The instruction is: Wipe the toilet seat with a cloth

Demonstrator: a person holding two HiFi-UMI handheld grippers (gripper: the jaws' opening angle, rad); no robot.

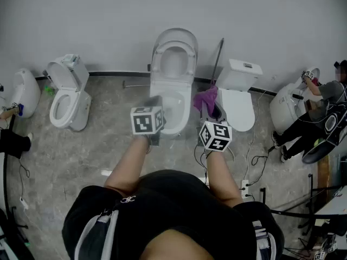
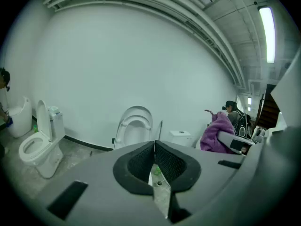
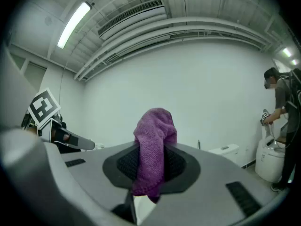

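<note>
Grey floor meets a white wall, with bare floor either side of the middle toilet (image 1: 172, 99). Its seat (image 1: 158, 58) stands raised. Right of the bowl's rim, the right gripper (image 3: 151, 168) clamps the purple cloth (image 1: 206, 97) in its jaws. The left gripper (image 2: 154, 160), jaws closed and empty, hovers at the near-left edge.

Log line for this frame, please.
right gripper: jaws shut on purple cloth | left gripper: jaws shut, empty | toilet: lid up, untouched

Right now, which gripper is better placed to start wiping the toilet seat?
Right, likely. The right gripper is shut on the purple cloth, just right of the middle toilet in the head view. The left gripper is shut and empty.
</note>
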